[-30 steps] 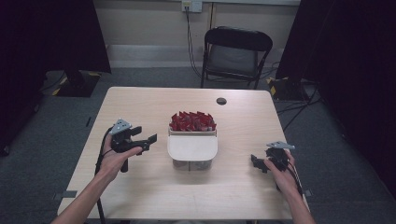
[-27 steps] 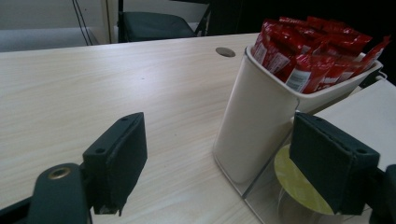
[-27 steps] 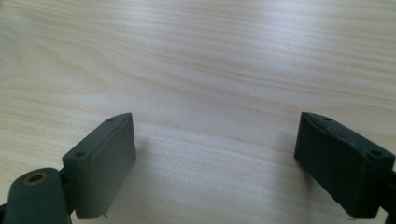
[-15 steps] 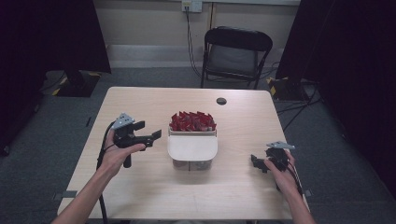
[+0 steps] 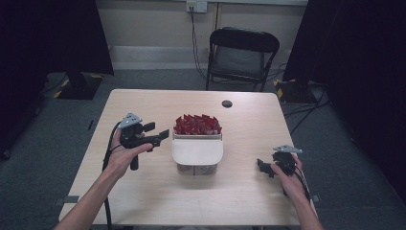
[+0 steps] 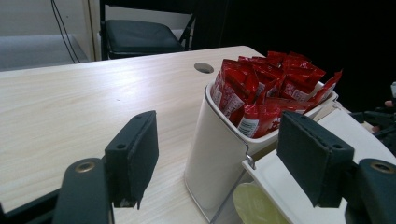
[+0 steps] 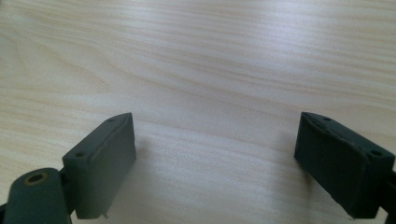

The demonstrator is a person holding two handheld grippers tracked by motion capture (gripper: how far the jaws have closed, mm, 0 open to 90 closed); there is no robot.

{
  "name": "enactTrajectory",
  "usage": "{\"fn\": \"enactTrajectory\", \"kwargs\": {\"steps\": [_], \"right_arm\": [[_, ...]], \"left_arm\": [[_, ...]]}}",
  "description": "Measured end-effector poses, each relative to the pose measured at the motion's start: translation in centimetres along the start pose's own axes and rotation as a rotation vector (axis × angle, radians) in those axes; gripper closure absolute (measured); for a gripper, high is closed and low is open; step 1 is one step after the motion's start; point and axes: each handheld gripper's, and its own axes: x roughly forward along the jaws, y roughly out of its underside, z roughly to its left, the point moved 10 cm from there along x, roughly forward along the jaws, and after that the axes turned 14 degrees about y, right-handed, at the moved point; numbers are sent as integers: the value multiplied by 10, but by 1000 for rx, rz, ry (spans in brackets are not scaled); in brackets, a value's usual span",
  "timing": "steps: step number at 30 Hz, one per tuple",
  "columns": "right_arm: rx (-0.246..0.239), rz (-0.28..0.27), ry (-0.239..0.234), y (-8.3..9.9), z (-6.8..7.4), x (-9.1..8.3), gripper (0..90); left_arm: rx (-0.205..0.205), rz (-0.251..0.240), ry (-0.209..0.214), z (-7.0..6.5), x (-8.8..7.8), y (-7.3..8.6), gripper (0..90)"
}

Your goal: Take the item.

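Note:
A white container (image 5: 197,152) stands mid-table, its rear compartment packed with several red packets (image 5: 197,124). In the left gripper view the red packets (image 6: 268,91) rise above the white container's wall (image 6: 212,144), and a flat white lid (image 6: 299,191) covers the nearer part. My left gripper (image 5: 158,132) is held above the table just left of the container, open, jaws pointing at it with nothing between them. My right gripper (image 5: 262,167) rests low near the table's right front, open over bare wood (image 7: 210,116).
A small dark round grommet (image 5: 227,103) sits in the tabletop behind the container. A black folding chair (image 5: 242,52) stands beyond the far edge. Bare wood (image 5: 139,201) spreads along the table's front and left. Dark curtains flank the room.
My left gripper has risen and moved right and forward, closing on the container's left side. The right gripper and the container have stayed put.

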Motion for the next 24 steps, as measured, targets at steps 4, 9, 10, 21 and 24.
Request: {"fn": "enactTrajectory", "kwargs": {"steps": [4,9,10,21,24], "right_arm": [[0,0,0,0,0,0,119],[-1,0,-2,0,0,0,119],[-1,0,-2,0,0,0,119],[-5,-1,-5,0,1,0,119],[-5,-2,-6,0,1,0,119]], "left_arm": [[-22,-2,26,-5,5,-1,291],[17,-1,30,-10,12,-4,267],[23,-5,31,-11,13,-5,248],[53,26,31,-13,33,-4,307],[50,42,30,-11,36,0,349]]}}
